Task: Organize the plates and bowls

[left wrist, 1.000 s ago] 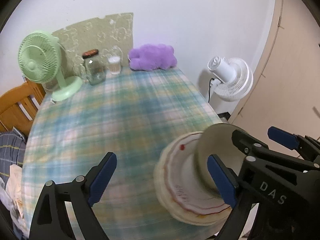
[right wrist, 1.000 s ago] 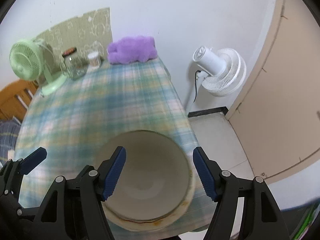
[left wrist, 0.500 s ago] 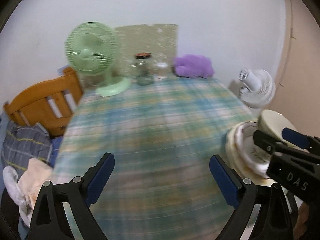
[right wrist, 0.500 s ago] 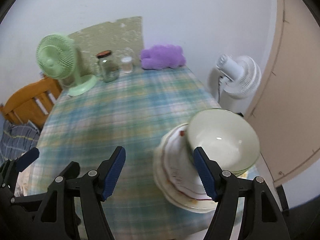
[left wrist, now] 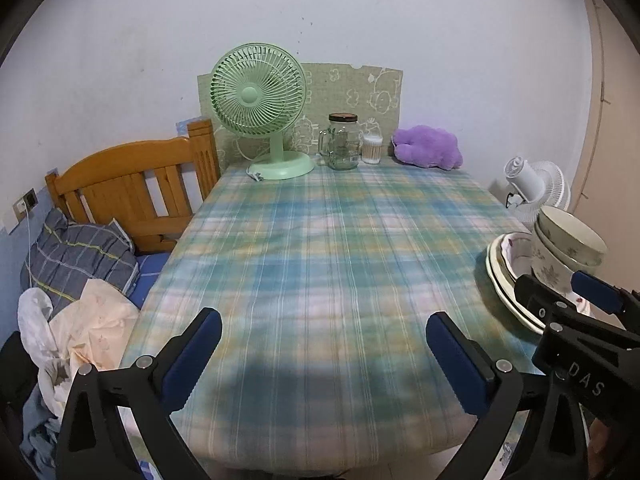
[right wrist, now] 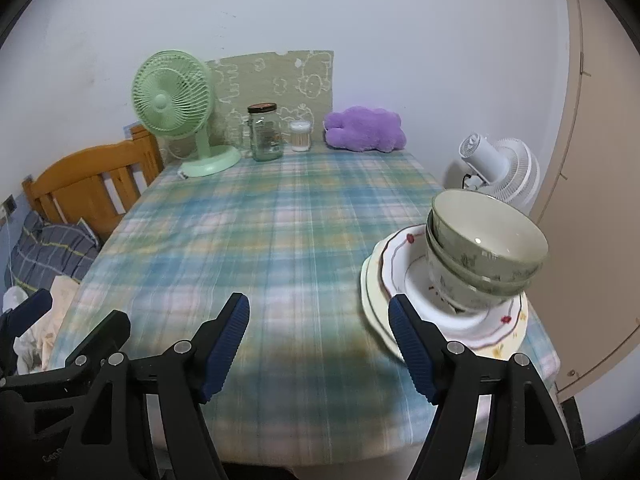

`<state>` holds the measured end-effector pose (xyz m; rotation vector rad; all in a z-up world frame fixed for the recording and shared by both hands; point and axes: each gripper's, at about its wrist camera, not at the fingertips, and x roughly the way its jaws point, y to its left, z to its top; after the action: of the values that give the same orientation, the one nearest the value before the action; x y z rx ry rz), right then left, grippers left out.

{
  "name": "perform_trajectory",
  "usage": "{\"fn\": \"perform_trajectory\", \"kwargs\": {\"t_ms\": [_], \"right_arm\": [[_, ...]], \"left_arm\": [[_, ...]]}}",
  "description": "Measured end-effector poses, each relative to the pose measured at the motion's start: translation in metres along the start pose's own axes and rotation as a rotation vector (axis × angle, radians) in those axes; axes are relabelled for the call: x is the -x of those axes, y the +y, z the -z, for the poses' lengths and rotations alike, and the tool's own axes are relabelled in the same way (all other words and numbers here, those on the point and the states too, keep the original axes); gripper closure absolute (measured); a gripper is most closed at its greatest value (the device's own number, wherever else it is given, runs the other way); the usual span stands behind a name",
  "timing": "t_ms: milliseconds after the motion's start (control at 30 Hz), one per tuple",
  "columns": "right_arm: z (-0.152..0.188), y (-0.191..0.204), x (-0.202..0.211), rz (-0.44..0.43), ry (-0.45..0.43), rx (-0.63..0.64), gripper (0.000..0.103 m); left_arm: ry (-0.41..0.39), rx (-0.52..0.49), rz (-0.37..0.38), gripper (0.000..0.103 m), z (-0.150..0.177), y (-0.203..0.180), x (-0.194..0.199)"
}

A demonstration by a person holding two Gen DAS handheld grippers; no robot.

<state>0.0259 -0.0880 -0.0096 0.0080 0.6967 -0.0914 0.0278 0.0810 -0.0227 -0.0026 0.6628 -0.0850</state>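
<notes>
Two nested pale green floral bowls (right wrist: 484, 252) stand on a stack of white plates (right wrist: 384, 292) with red trim at the table's right front edge. They also show in the left wrist view, bowls (left wrist: 568, 248) on plates (left wrist: 504, 276). My right gripper (right wrist: 320, 344) is open and empty, low over the table, left of the stack. My left gripper (left wrist: 324, 356) is open and empty near the table's front edge; the right gripper (left wrist: 560, 292) shows at its right, in front of the stack.
A plaid-clothed table (left wrist: 320, 240) carries a green fan (left wrist: 260, 112), a glass jar (left wrist: 342, 142), a small white container (left wrist: 372, 150) and a purple plush (left wrist: 428, 148) at the back. A wooden headboard (left wrist: 132, 192) and bedding (left wrist: 76, 256) lie left. A white floor fan (right wrist: 500, 172) stands right.
Both grippers have pulled back and away from the dishes. The right gripper, which was around the top bowl, has let it go and moved left; the bowl now rests nested on the stack.
</notes>
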Motion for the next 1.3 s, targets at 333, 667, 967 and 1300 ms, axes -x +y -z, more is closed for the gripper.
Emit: {"fn": "perform_trajectory", "kwargs": {"t_ms": [333,667,967,1300], "right_arm": [[0.013,0.0,0.022,0.008,-0.054,-0.018,0.024],[0.013,-0.001,0.027,0.007,-0.077,-0.018,0.023],[0.013,0.0,0.03,0.008,-0.069,-0.017,0.023],[0.014,0.0,0.032,0.007,-0.066,-0.014,0.022]], "left_arm": [[-0.048,0.012,0.0,0.0,0.007,0.004,0.017],[-0.059,0.018,0.0,0.0,0.006,0.006,0.021],[-0.051,0.02,0.003,0.0,0.006,0.006,0.021],[-0.05,0.022,0.002,0.0,0.006,0.007,0.023]]}}
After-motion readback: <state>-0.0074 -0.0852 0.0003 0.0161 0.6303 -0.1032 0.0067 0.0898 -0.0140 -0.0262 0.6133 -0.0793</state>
